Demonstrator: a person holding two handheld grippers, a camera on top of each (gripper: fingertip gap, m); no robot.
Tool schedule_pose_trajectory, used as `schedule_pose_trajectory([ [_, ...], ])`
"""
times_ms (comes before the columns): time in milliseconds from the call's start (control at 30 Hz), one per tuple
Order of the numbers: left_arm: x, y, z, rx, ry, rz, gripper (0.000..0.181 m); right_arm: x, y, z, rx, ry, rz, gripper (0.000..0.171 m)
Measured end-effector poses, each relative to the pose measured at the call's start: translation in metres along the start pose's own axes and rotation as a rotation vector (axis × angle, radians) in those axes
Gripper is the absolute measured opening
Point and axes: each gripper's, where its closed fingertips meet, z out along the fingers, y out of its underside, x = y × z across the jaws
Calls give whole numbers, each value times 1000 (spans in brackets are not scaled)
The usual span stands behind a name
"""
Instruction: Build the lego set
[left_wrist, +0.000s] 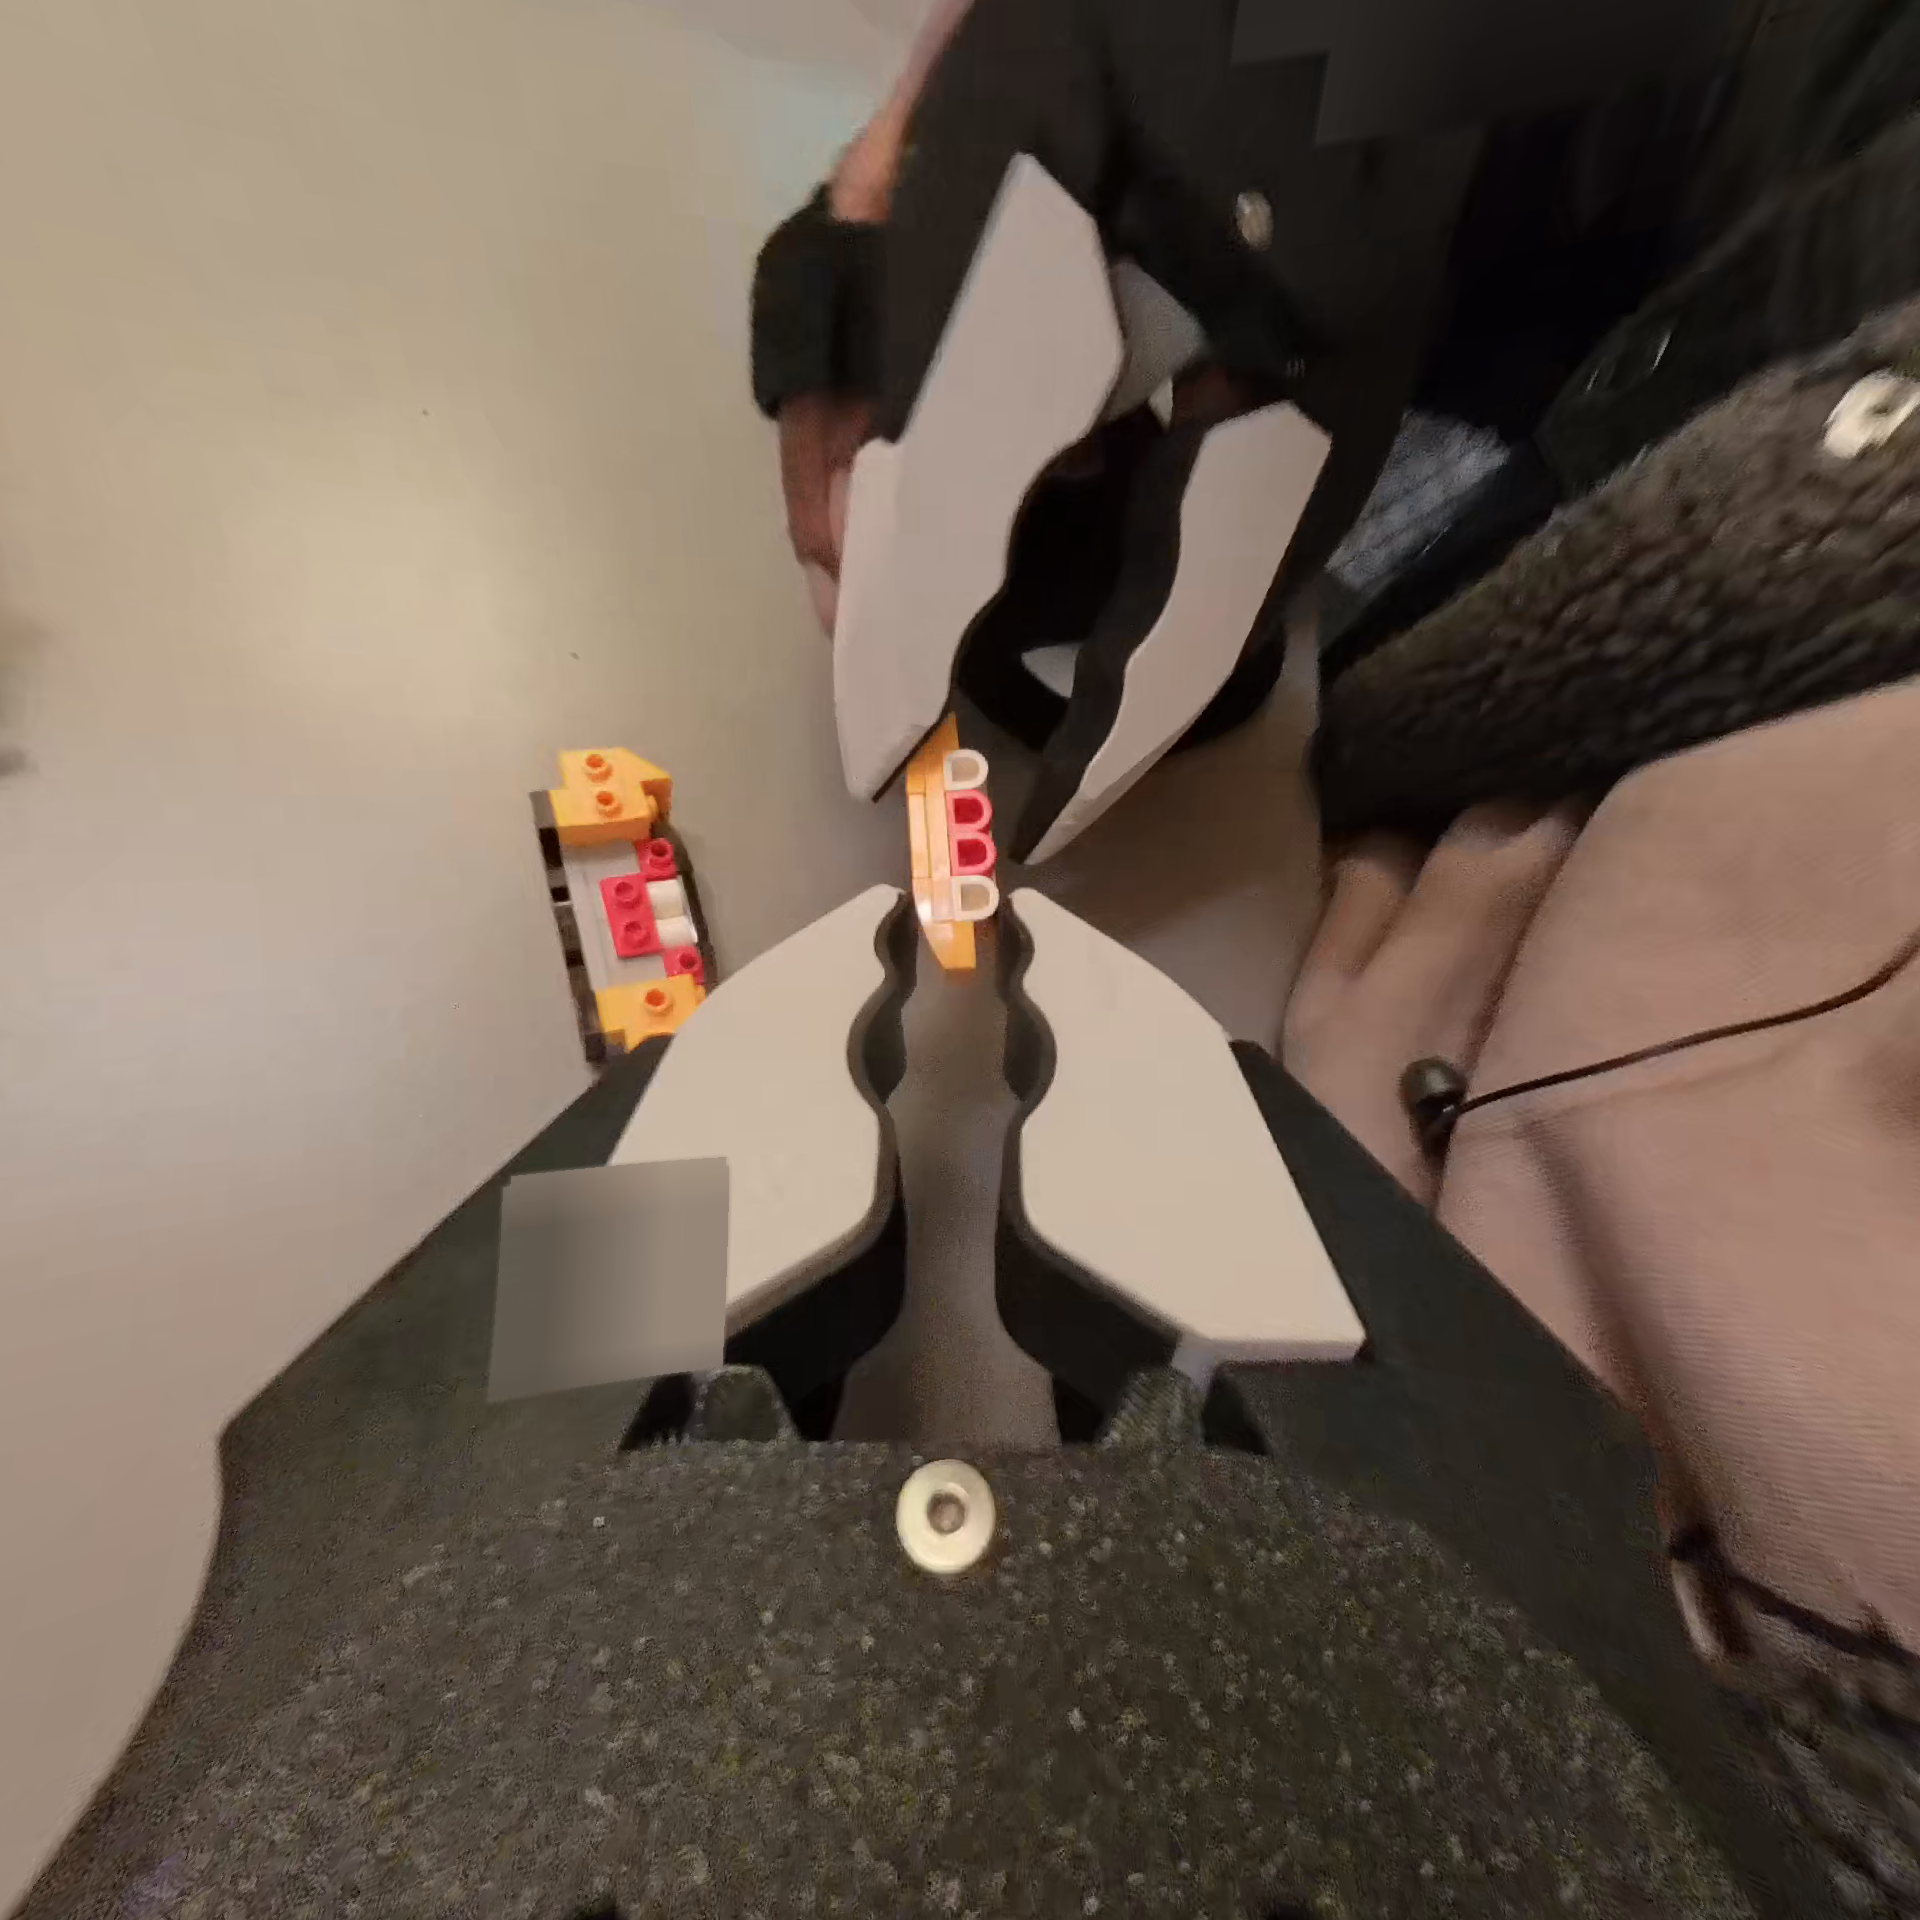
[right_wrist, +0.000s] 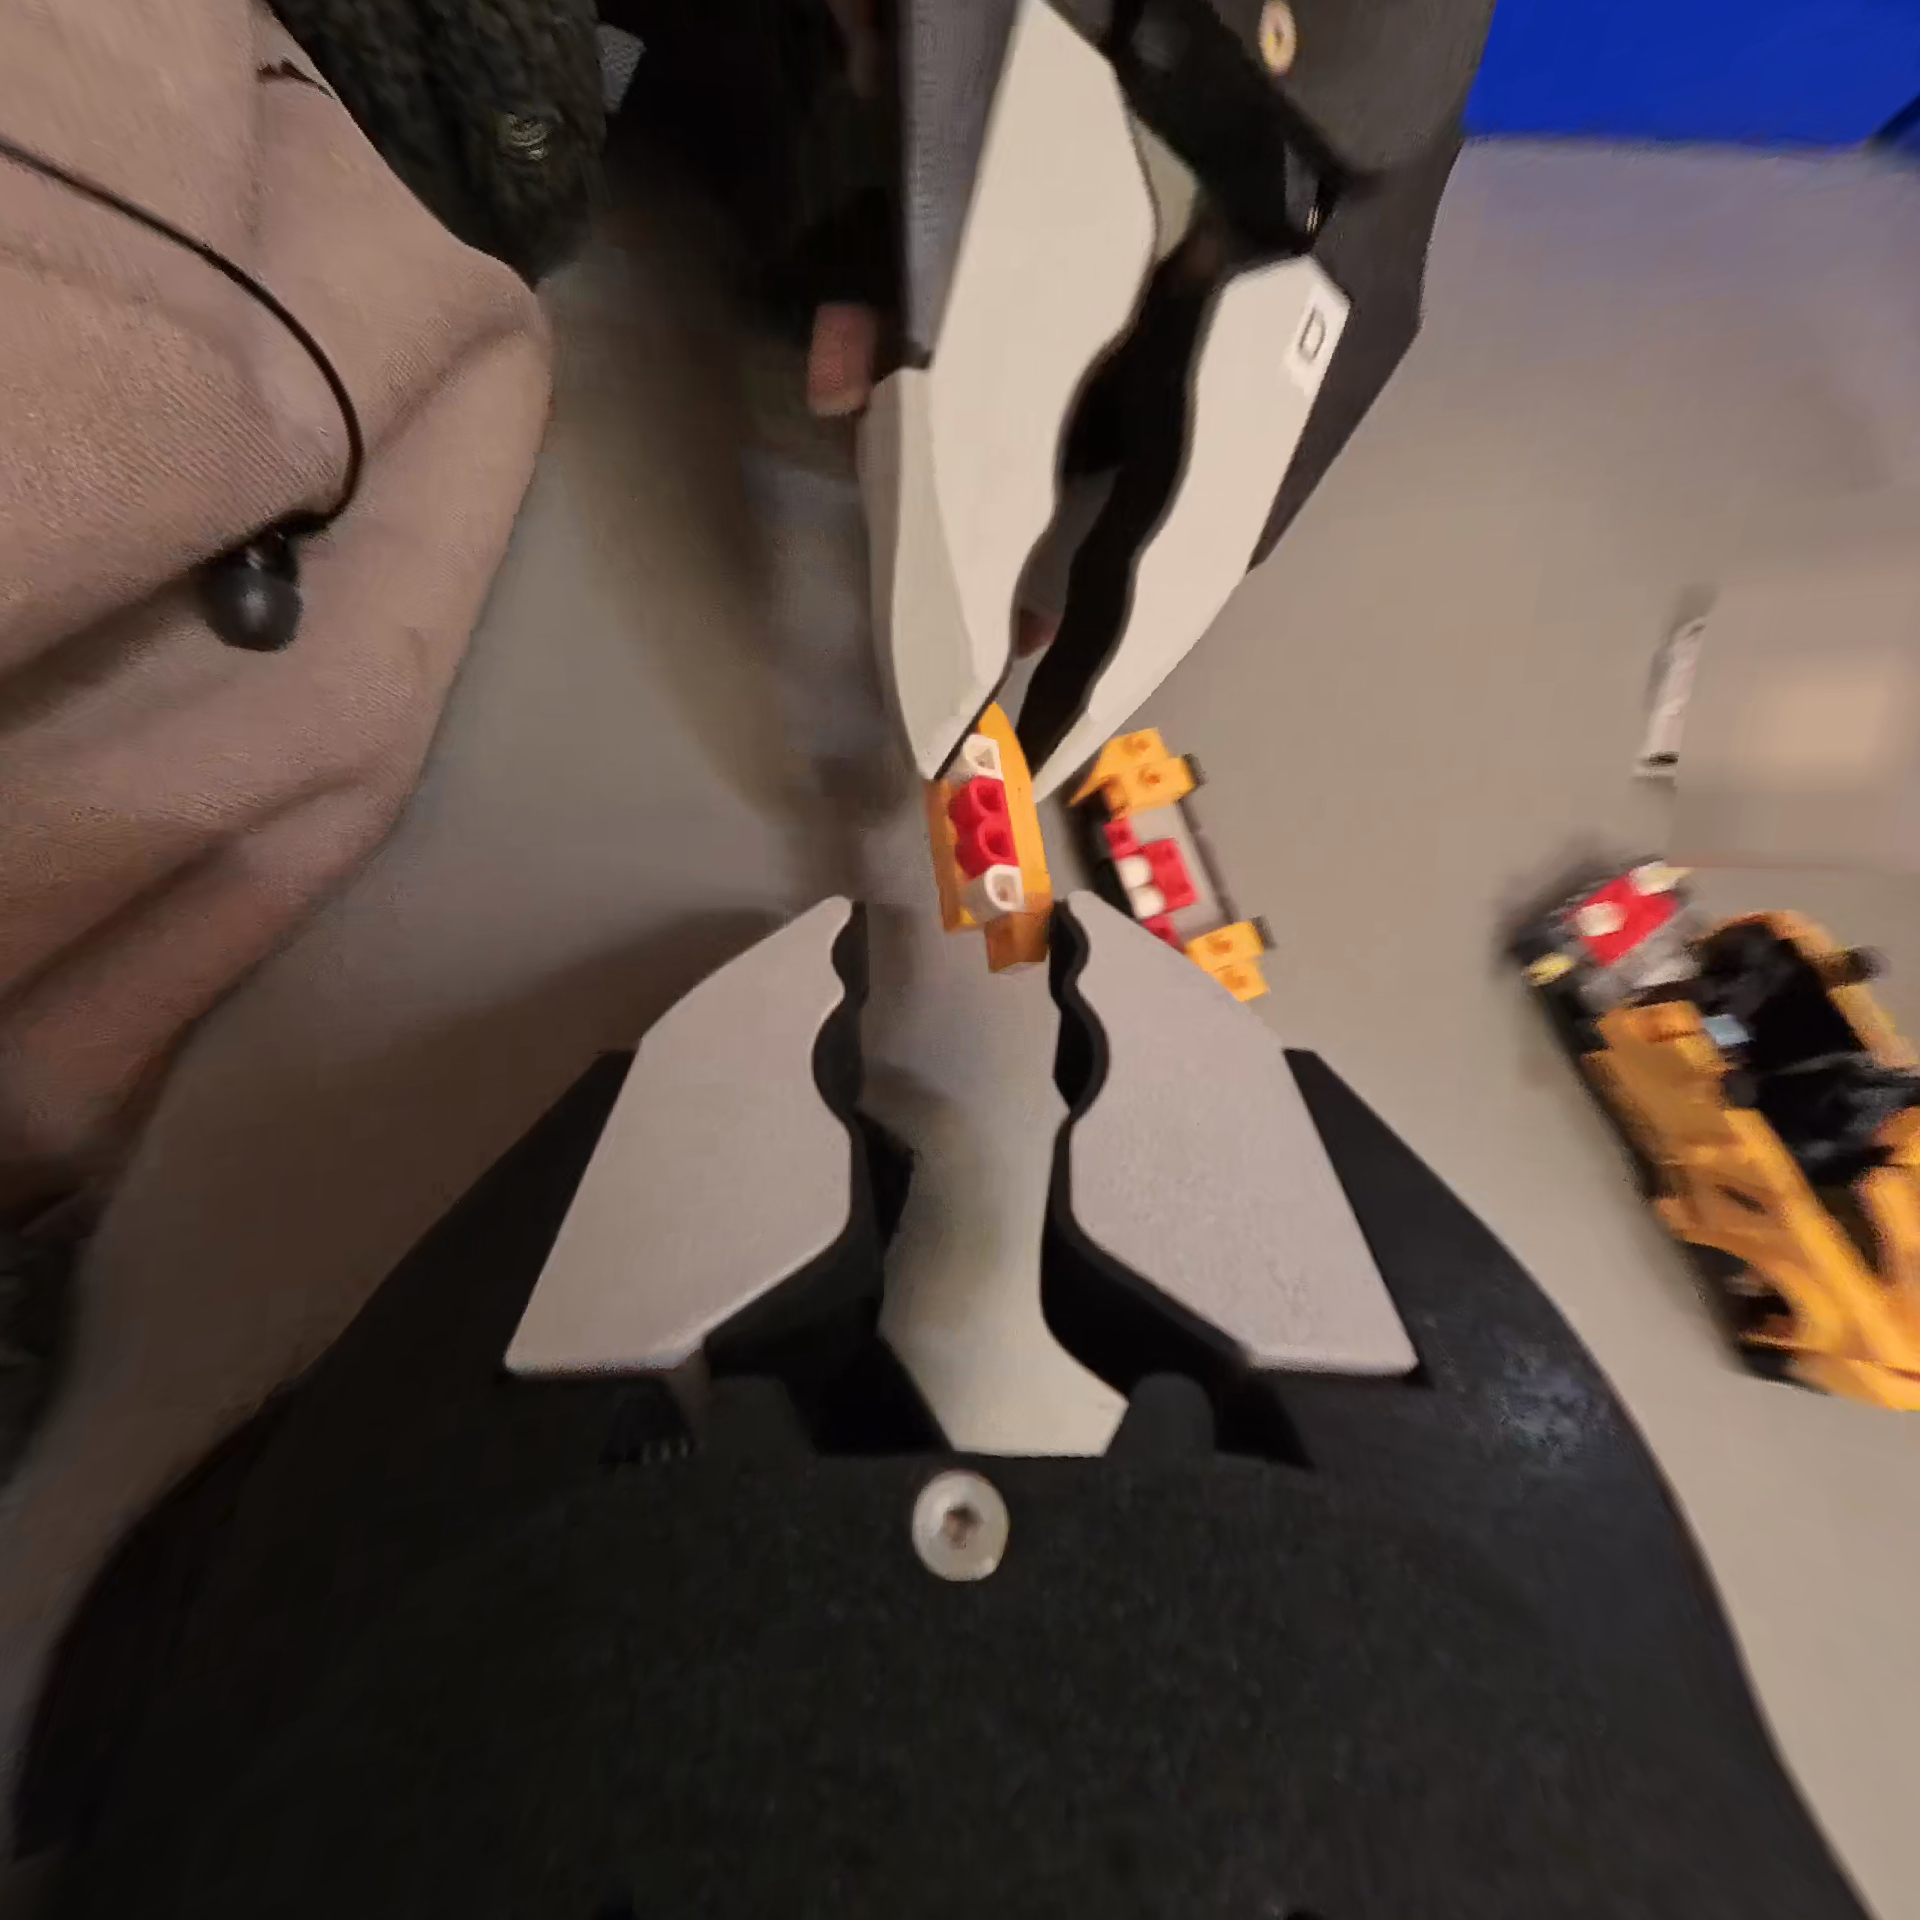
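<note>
Orange lego piece between both hand-held gripper tips, above table

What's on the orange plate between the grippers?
On the orange plate sits a row of four small bricks: white, red, red, white. The plate's far end is covered by a fingertip of the right gripper, so anything there can't be seen.

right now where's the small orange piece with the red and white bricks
Held in the air between the two tools' tips: the orange piece sits centre in both wrist views, with the flat subassembly on the table beyond.
</note>
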Motion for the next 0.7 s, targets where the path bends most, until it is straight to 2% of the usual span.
schedule_pose_trajectory([
  [167,3,-7,-4,42,167,-249,15,15,-10,-3,28,191,-236,33],
  [267,3,-11,-7,79,256,-378,15,17,-17,-3,50,227,-312,15],
  [333,3,-14,-11,104,272,-397,15,18,-17,-3,57,201,-263,14],
  [400,4,-16,-13,119,264,-345,18,19,-19,-4,87,129,-133,14],
  [467,4,-17,-16,127,213,-235,29,19,-18,-6,94,9,34,14],
  [600,-4,-13,-15,48,8,64,31,19,-17,-6,77,-222,283,13],
  [633,-4,-14,-14,32,-14,108,30,20,-16,-4,66,-250,305,13],
  [700,-8,-15,-12,14,-42,120,16,19,-19,-2,58,-316,321,13],
])
